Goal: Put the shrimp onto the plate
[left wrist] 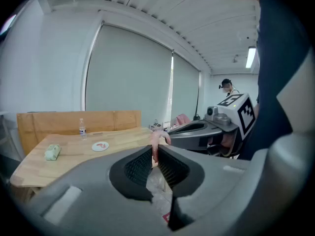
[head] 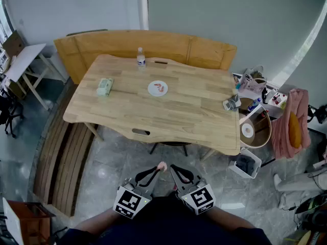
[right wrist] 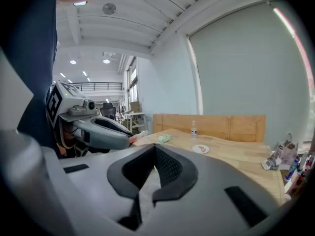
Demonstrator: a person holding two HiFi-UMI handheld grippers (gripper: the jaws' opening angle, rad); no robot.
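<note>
A pale pink shrimp (left wrist: pixel 157 141) is pinched between the jaws of my left gripper (left wrist: pixel 154 150), which is shut on it. In the head view this shrimp (head: pixel 162 166) shows at the tip of the left gripper (head: pixel 158 170), low over the floor and well short of the table. The white plate (head: pixel 158 88) lies mid-table with a red shrimp (head: pixel 160 89) on it. My right gripper (head: pixel 173 169) hangs beside the left one. In its own view the right gripper (right wrist: pixel 154 150) is shut with nothing held.
The wooden table (head: pixel 184 111) carries a water bottle (head: pixel 141 57) at its far edge, a green pack (head: pixel 105 86) at the left and a small grey object (head: pixel 231 103) at the right. A wooden bench (head: pixel 66 162) stands left; bags and a bin (head: pixel 247 165) crowd the right.
</note>
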